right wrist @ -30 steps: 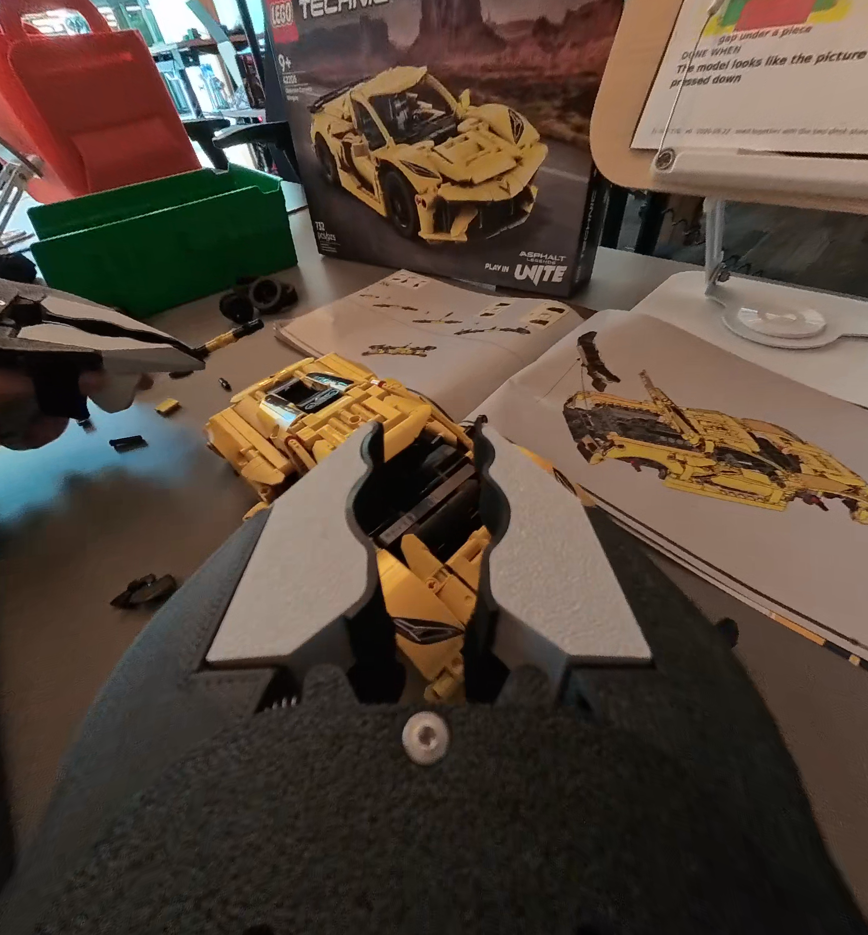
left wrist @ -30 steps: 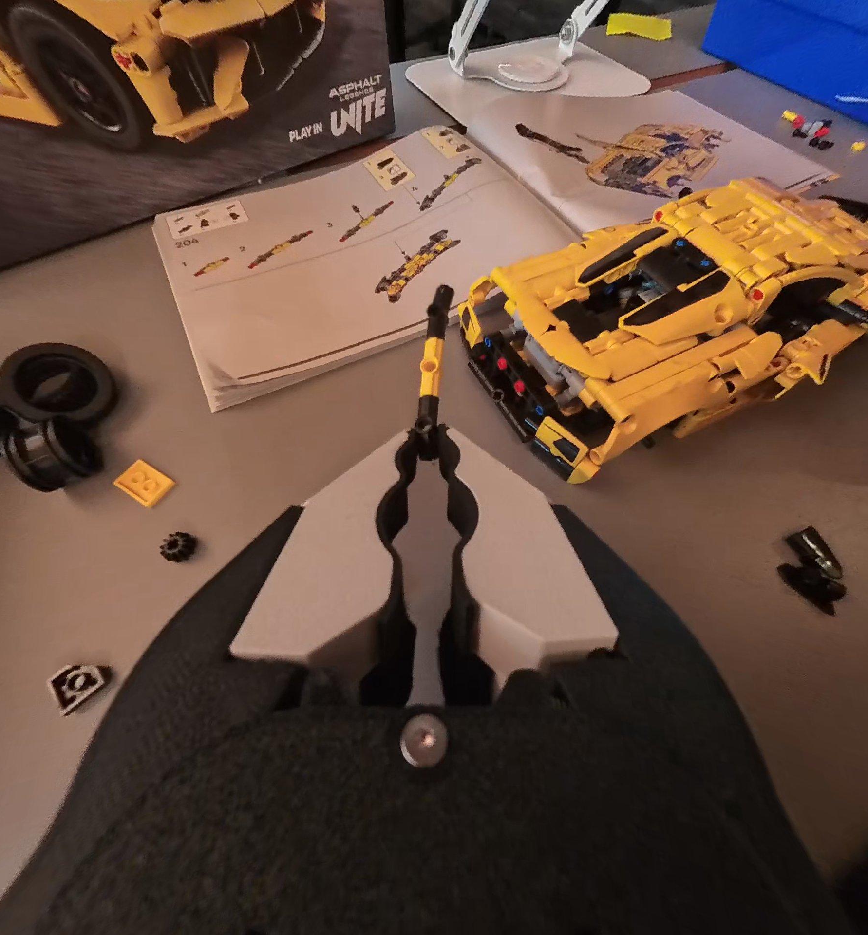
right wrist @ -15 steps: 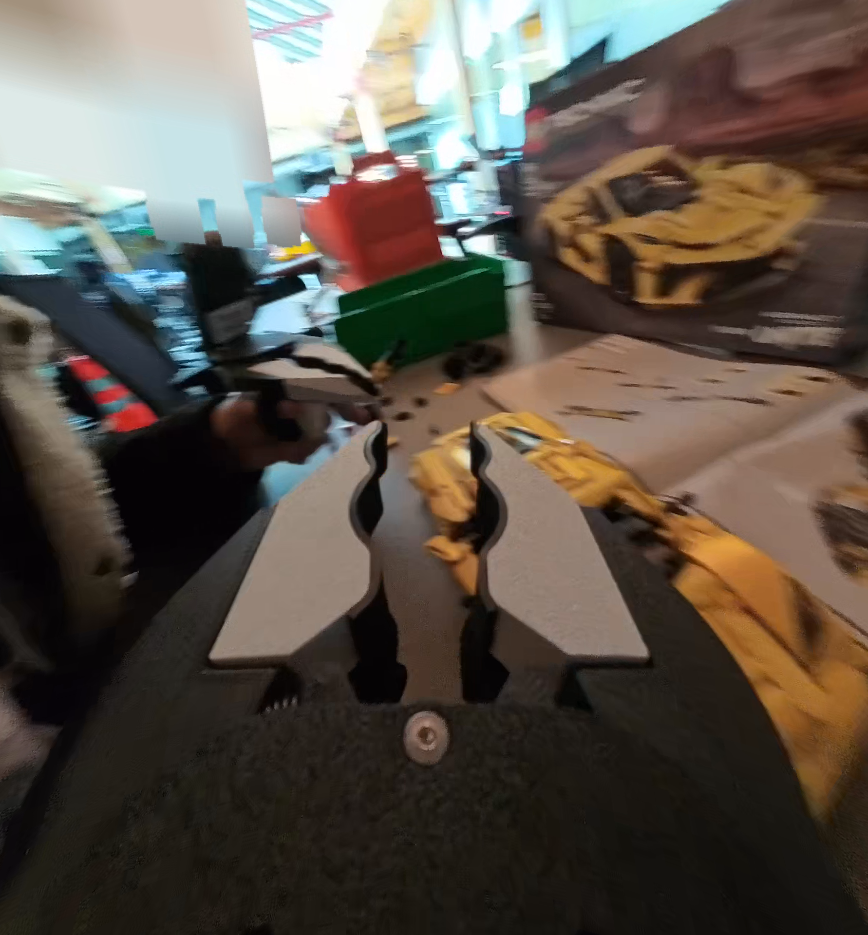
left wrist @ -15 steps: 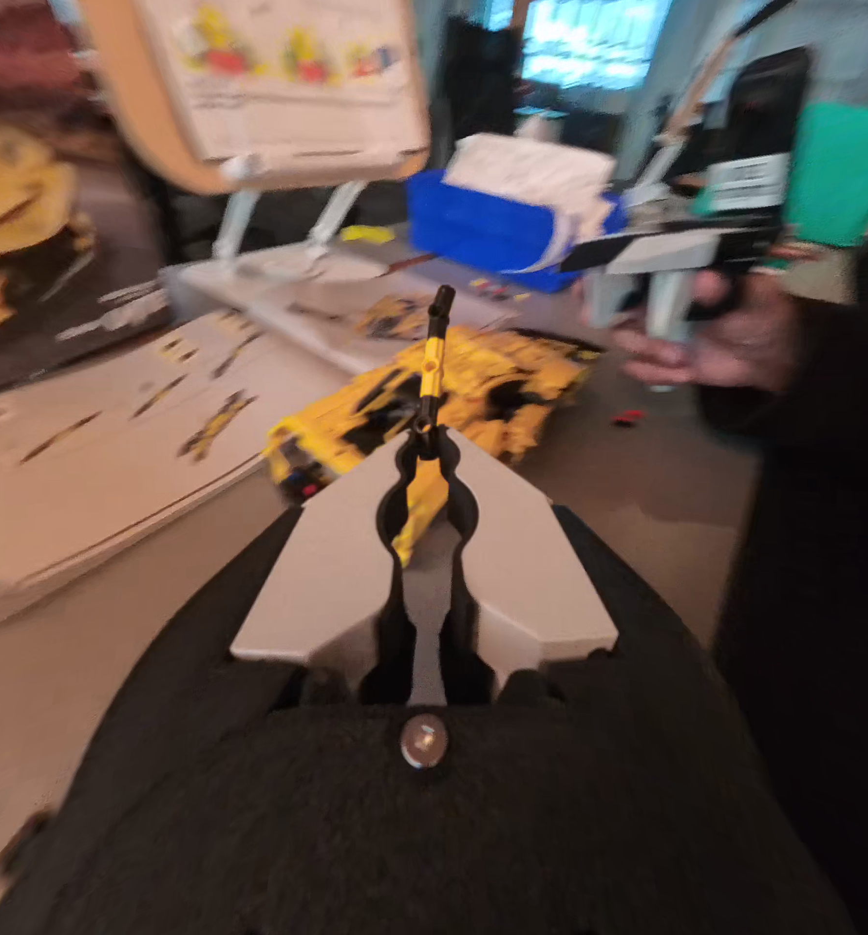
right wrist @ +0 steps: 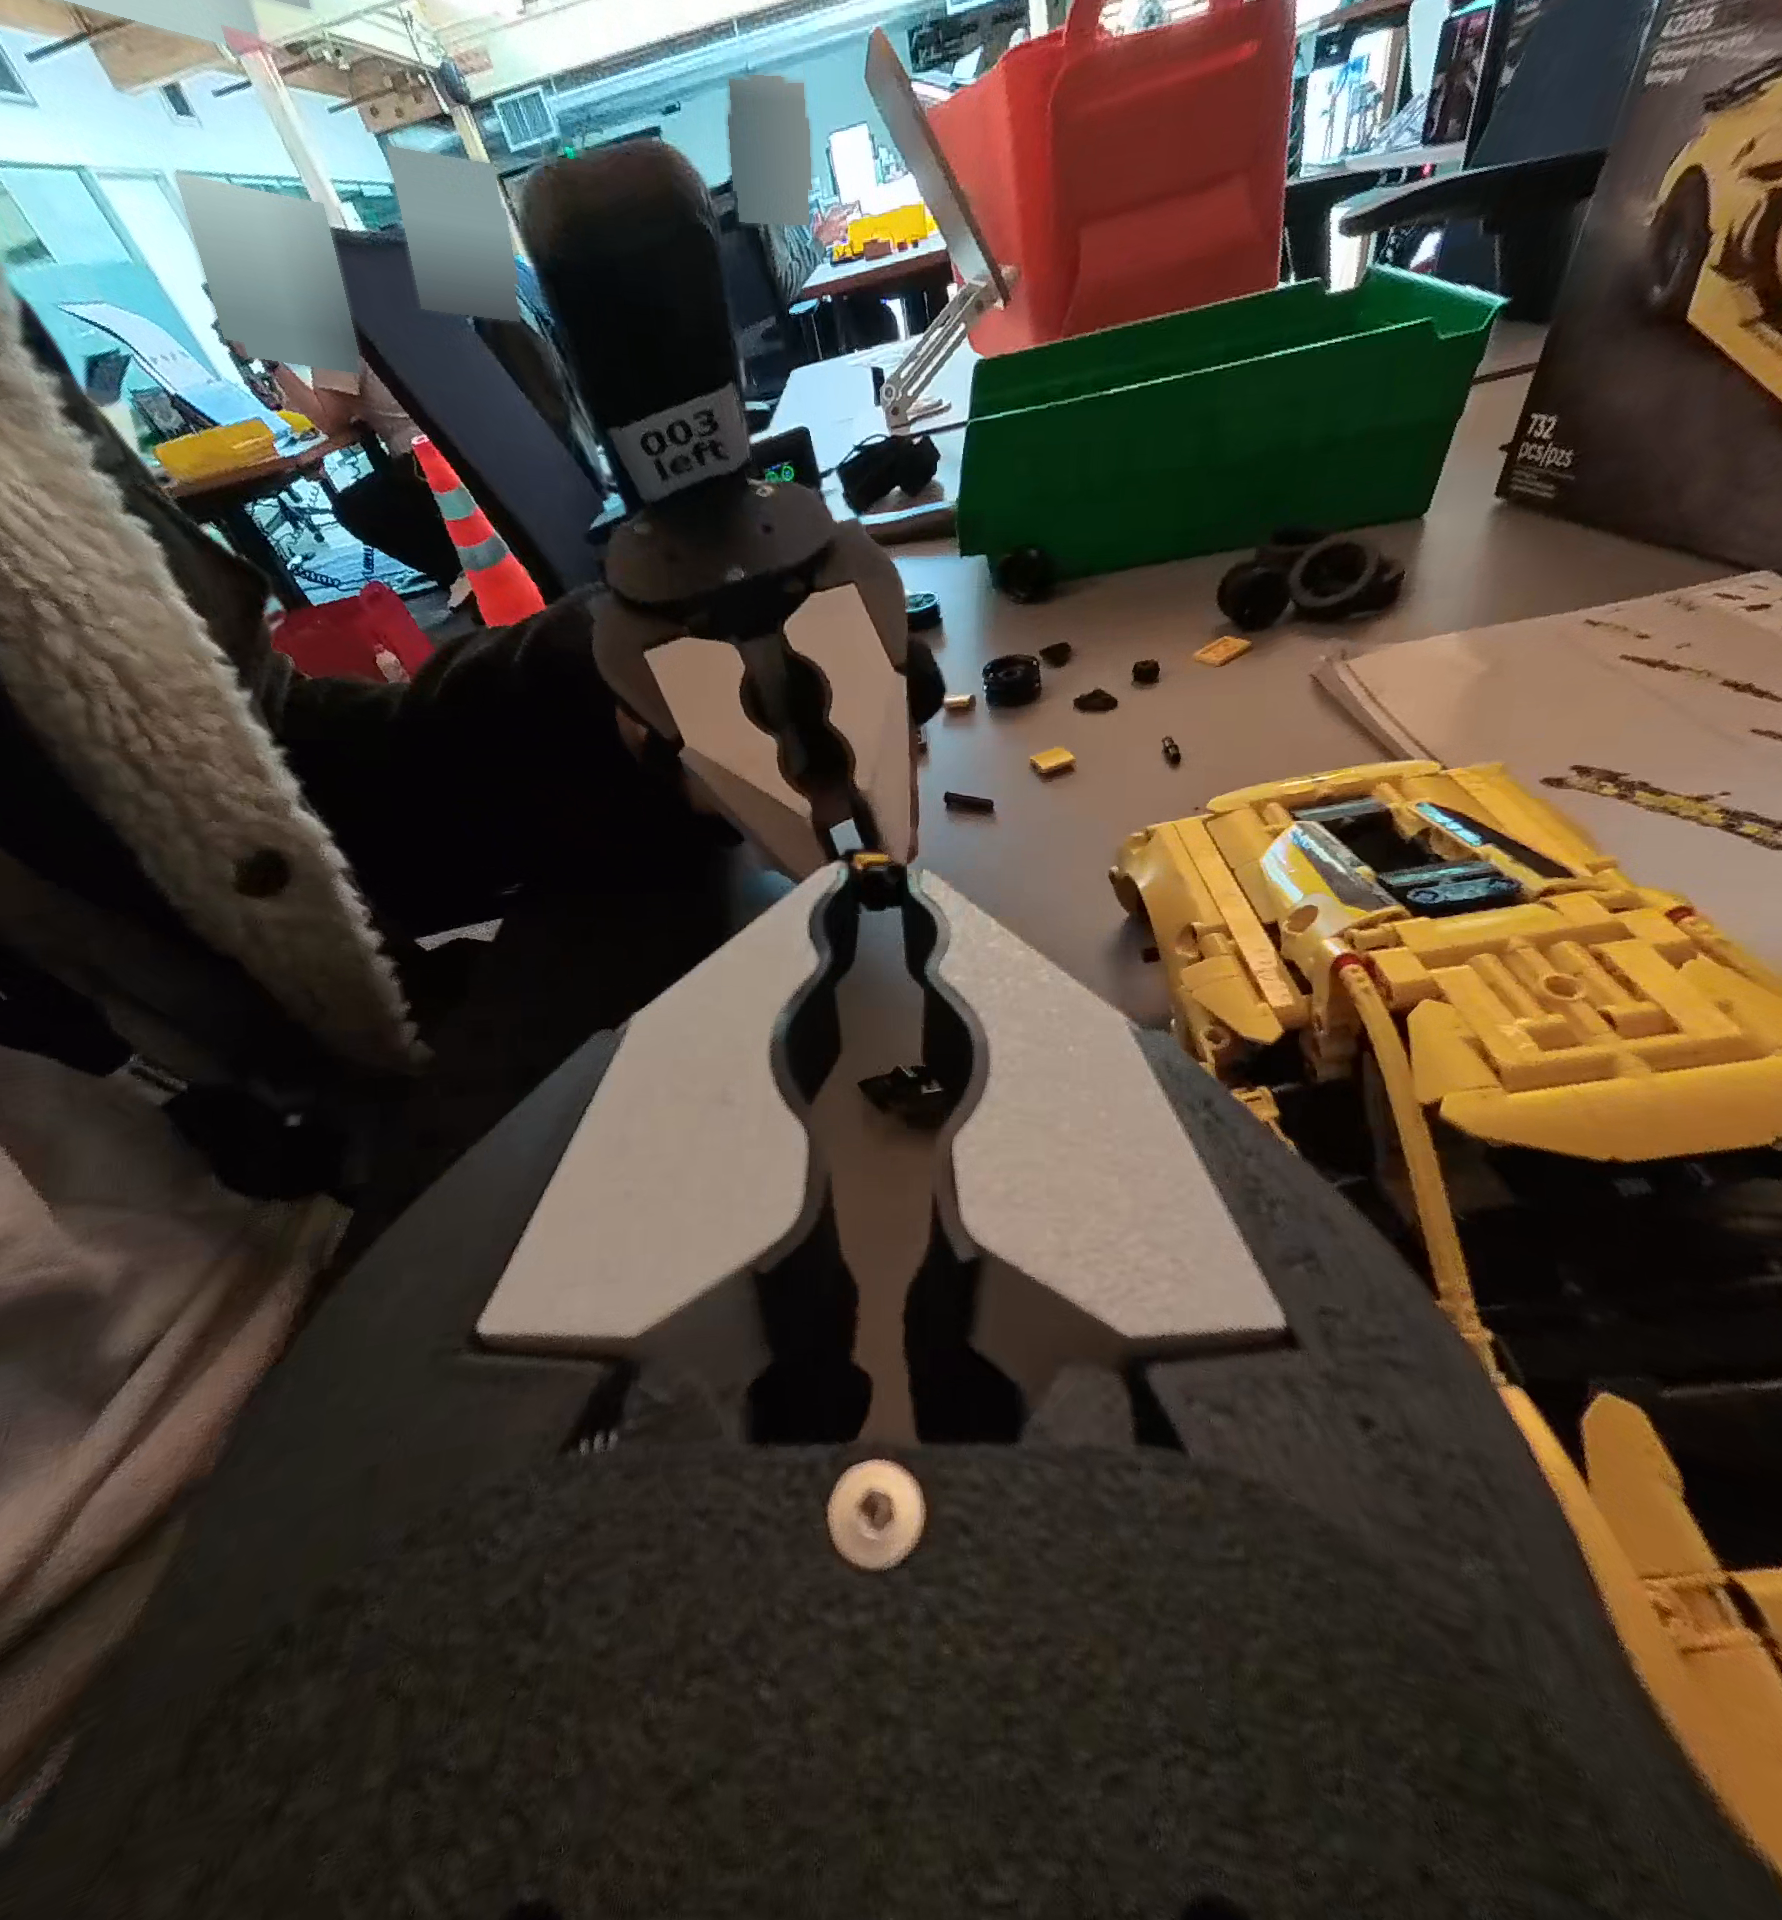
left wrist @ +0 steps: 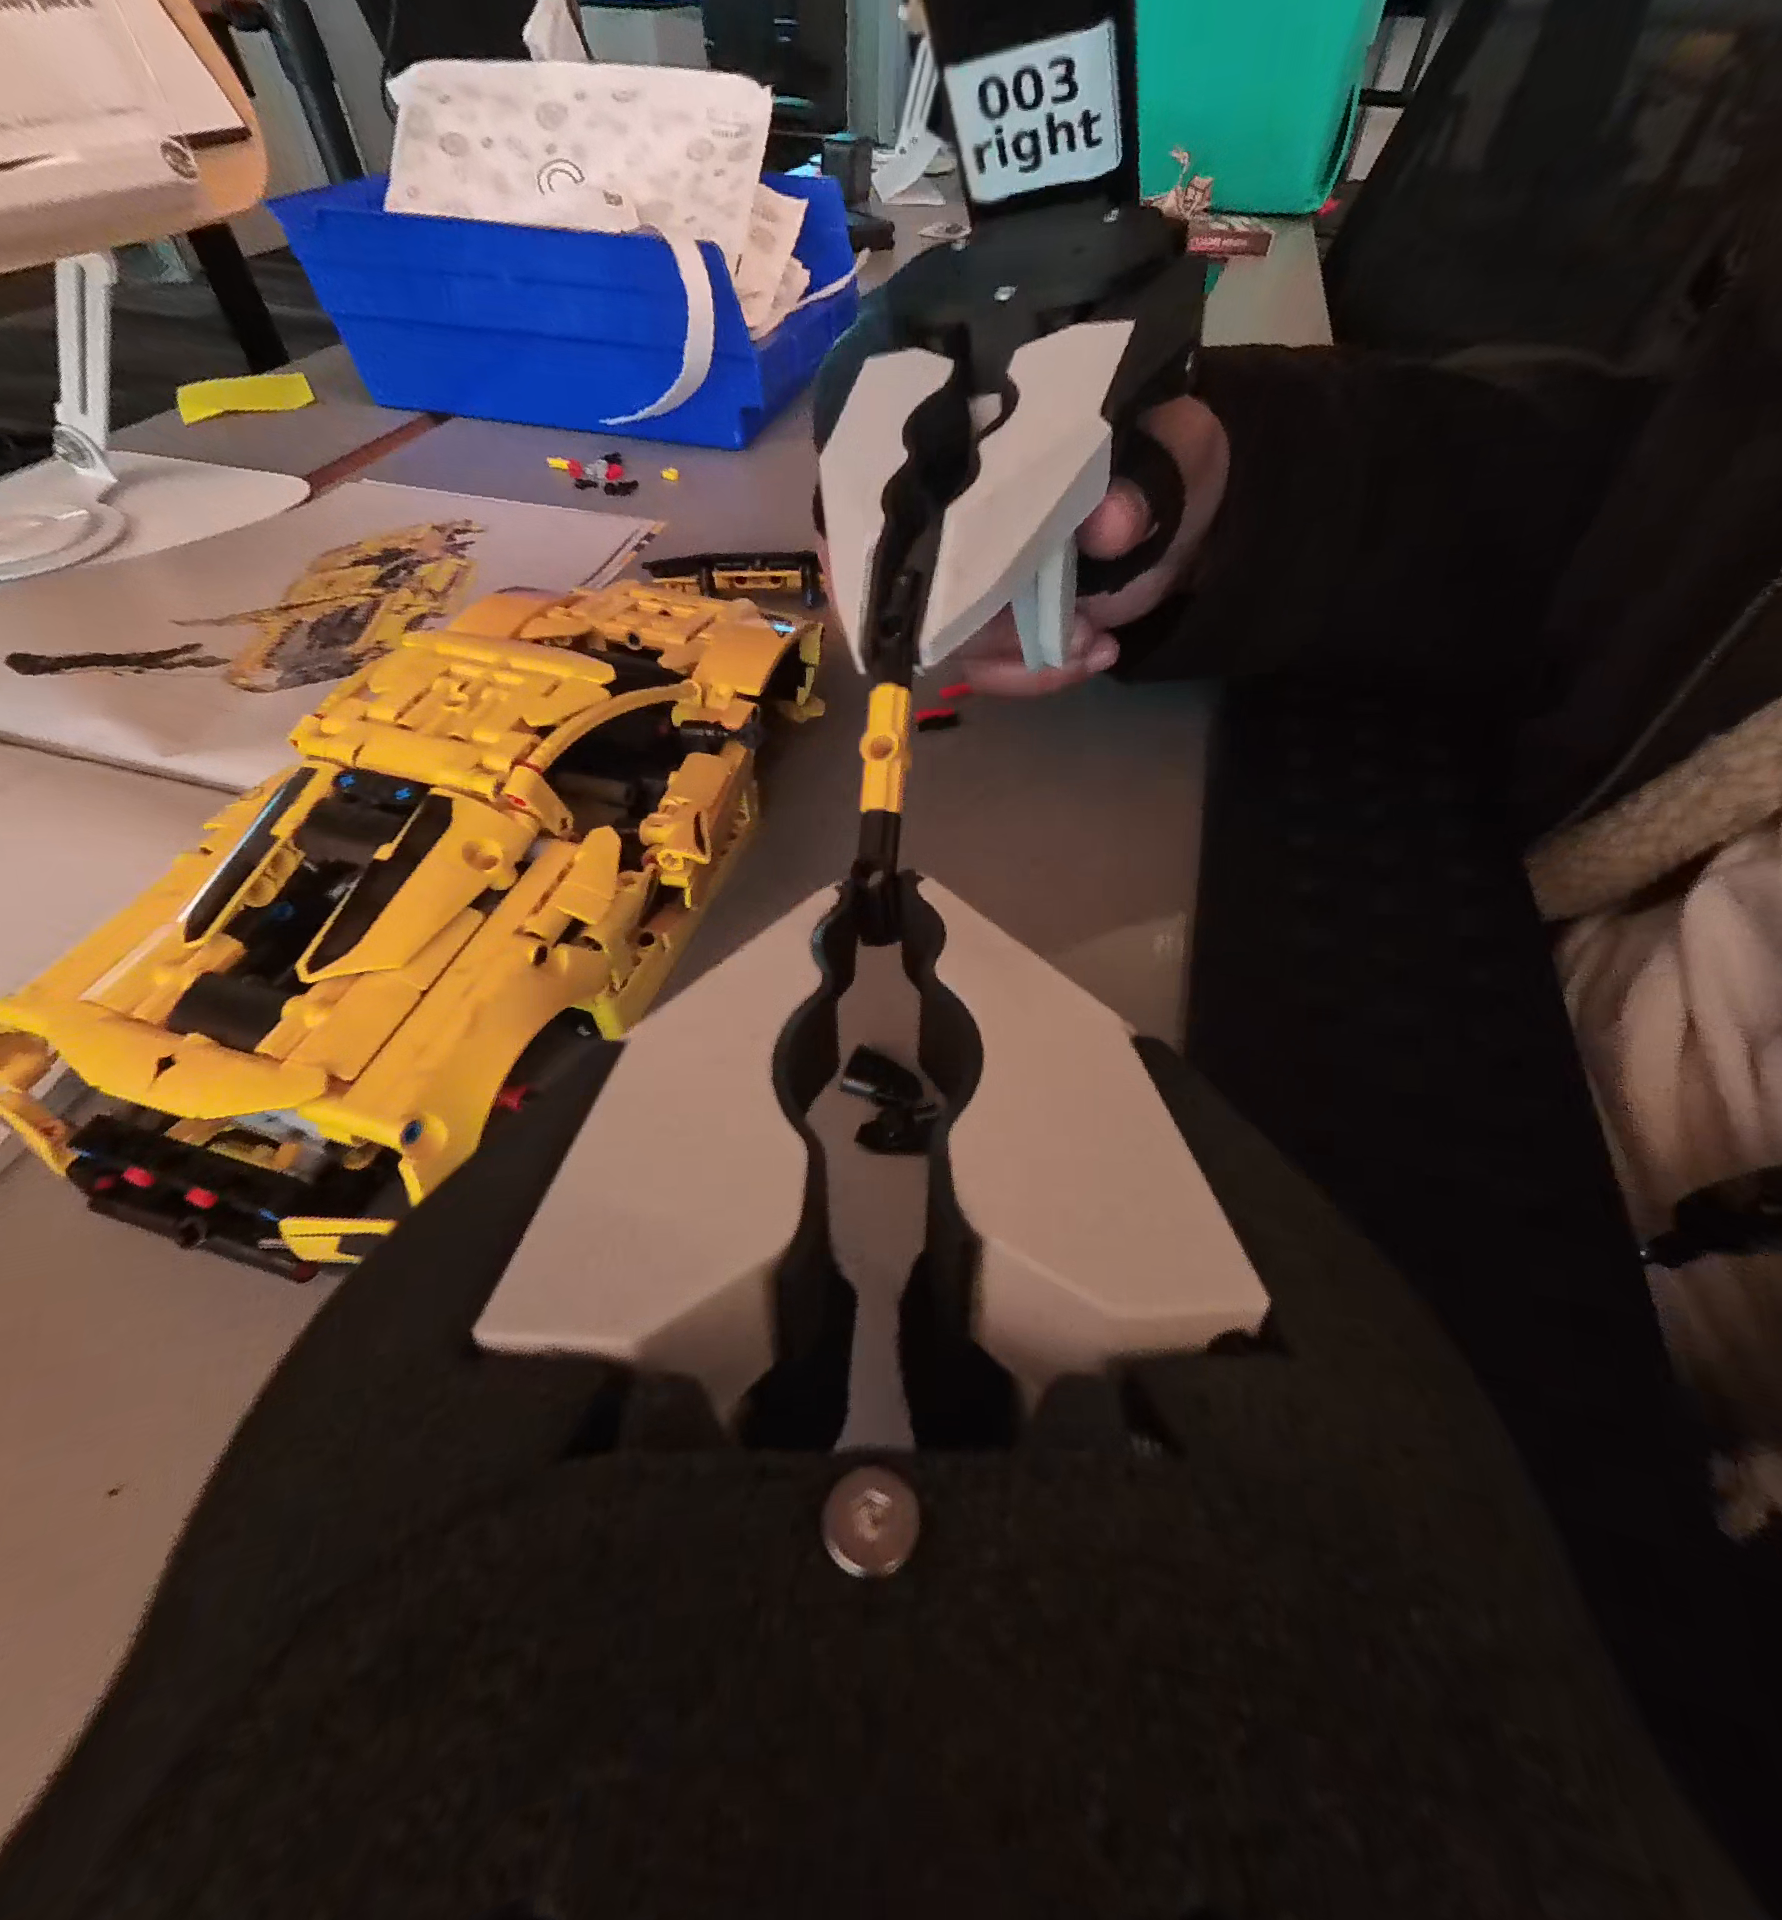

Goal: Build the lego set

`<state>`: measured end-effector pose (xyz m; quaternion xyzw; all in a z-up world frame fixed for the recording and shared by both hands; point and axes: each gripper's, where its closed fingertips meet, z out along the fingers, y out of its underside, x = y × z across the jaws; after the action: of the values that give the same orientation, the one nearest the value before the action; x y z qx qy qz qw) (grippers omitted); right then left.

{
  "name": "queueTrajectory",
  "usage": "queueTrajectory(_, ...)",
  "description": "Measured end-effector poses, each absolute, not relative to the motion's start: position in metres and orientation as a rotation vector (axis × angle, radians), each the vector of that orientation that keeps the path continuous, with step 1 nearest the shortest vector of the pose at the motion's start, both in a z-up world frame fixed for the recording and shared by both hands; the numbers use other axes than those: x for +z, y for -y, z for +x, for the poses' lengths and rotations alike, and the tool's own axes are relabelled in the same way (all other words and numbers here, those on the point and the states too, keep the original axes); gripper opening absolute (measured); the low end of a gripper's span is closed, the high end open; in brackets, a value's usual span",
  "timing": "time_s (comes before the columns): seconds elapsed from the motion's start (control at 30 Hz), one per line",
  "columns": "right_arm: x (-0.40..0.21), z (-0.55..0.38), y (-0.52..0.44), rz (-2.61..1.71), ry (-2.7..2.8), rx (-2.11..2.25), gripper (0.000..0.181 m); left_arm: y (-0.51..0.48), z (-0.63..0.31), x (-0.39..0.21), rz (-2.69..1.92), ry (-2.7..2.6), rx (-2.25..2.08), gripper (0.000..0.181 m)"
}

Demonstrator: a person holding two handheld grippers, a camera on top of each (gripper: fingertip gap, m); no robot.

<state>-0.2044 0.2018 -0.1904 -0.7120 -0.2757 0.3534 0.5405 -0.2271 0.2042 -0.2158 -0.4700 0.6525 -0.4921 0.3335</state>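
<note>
The left tool and right tool point at each other above the grey table, each pinching one end of a thin black-and-yellow lego rod. The yellow lego car sits nearby, not touching.

the left wrist view is dim and warm, the grey table in soft shadow, colours muddy. the right wrist view is brighter and cooler: daylight comes from the windows far behind, washed out to near white. both pictures bend strongly at the edges, so straight lines curve. the yellow car smears at the lower right border. the fleece coat at the left is soft and out of focus. flat grey patches cover parts of the background.
</note>
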Motion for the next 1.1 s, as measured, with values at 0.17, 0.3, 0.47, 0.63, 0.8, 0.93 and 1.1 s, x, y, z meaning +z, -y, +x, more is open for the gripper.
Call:
queueTrajectory(0.17, -0.186, -0.202, -0.203, -1.676, 0.611, 0.867, 0.008, -0.204, -0.223, -0.214, -1.262, -1.667, -1.285, 0.007)
queueTrajectory(0.3, -0.199, -0.214, -0.201, -1.738, 0.650, 0.905, 0.009, -0.196, -0.220, -0.218, -1.243, -1.710, -1.264, 0.007)
queueTrajectory(0.47, -0.207, -0.224, -0.197, -1.768, 0.691, 0.933, 0.007, -0.187, -0.216, -0.217, -1.238, -1.712, -1.284, 0.007)
queueTrajectory(0.63, -0.207, -0.226, -0.196, -1.764, 0.698, 0.941, 0.007, -0.185, -0.216, -0.214, -1.247, -1.698, -1.334, 0.007)
queueTrajectory(0.8, -0.208, -0.227, -0.193, -1.769, 0.713, 0.959, 0.007, -0.183, -0.216, -0.212, -1.244, -1.692, -1.362, 0.007)
queueTrajectory(0.93, -0.196, -0.209, -0.192, -1.752, 0.734, 0.846, 0.007, -0.189, -0.215, -0.203, -1.230, -1.625, -1.367, 0.006)
queueTrajectory(1.1, -0.176, -0.100, -0.183, -1.819, 0.369, 0.665, 0.007, -0.203, -0.216, -0.199, -1.284, -1.544, -1.421, 0.007)
